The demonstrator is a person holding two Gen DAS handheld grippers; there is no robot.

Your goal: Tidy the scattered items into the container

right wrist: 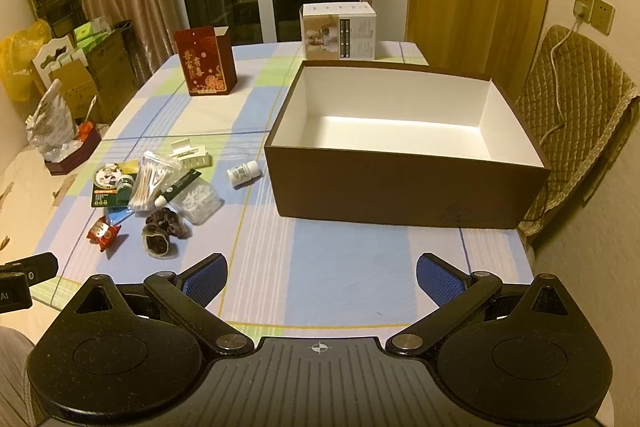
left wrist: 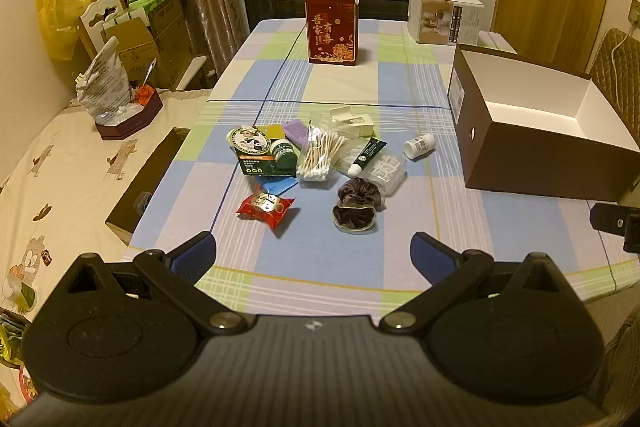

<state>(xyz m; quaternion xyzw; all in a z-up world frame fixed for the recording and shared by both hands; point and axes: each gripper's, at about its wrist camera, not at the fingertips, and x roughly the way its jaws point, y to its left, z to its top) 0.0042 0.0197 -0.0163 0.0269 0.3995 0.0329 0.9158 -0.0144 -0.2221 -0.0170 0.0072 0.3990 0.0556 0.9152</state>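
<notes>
Scattered items lie mid-table on the checked cloth: a red snack packet [left wrist: 265, 206], two dark scrunchies [left wrist: 356, 205], a bag of cotton swabs [left wrist: 319, 155], a green tube [left wrist: 366, 155], a white pill bottle [left wrist: 419, 145], a green box [left wrist: 262, 157] and a white clip [left wrist: 352, 122]. The brown open box [left wrist: 532, 143] stands to their right, white inside, with nothing in it [right wrist: 400, 131]. My left gripper [left wrist: 314, 257] is open, short of the snack packet and scrunchies. My right gripper [right wrist: 322, 281] is open over bare cloth before the box. The items [right wrist: 156, 187] lie to its left.
A red gift box [left wrist: 331, 29] and a white carton [left wrist: 442, 15] stand at the table's far end. A brown box lid [left wrist: 146, 179] leans at the left table edge beside a bed. A padded chair [right wrist: 576, 123] stands right of the box.
</notes>
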